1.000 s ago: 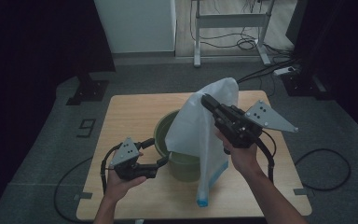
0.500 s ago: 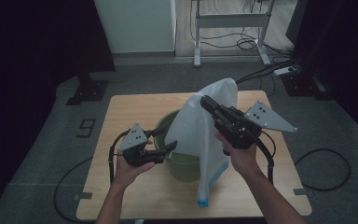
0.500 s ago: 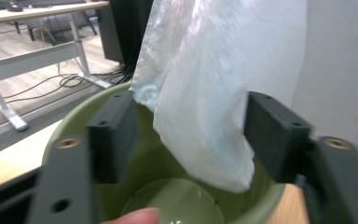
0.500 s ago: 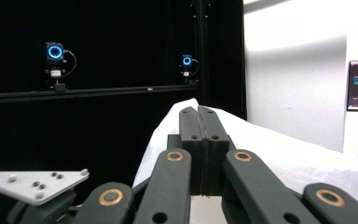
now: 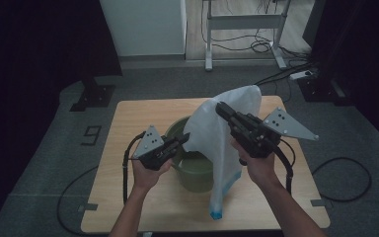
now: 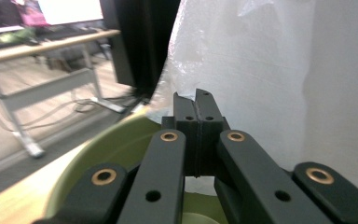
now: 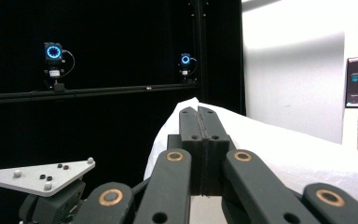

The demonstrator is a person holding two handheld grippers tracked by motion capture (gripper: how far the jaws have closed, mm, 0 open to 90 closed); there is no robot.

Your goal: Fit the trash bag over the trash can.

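A white plastic bag (image 5: 227, 133) hangs upright over a green bucket (image 5: 197, 173) on the wooden table (image 5: 128, 118). My right gripper (image 5: 219, 107) is shut on the bag's upper part and holds it up. My left gripper (image 5: 185, 138) reaches over the bucket's rim to the bag's left edge. Its jaws have just been closing and now pinch that thin edge. In the left gripper view the shut left gripper (image 6: 196, 95) meets the bag (image 6: 261, 70) above the bucket's rim (image 6: 112, 144). In the right gripper view the right gripper (image 7: 198, 111) is shut with the bag (image 7: 284, 149) draped beyond it.
The bag's blue bottom strip (image 5: 217, 213) rests on the table near its front edge. Cables (image 5: 345, 173) trail over the floor on the right. A desk frame (image 5: 242, 29) and a black stand base (image 5: 94, 94) stand on the floor beyond the table.
My left gripper has moved right and a little up, from the table's front left to the bag's edge over the bucket, and its jaws have shut. The right gripper and bag have stayed put.
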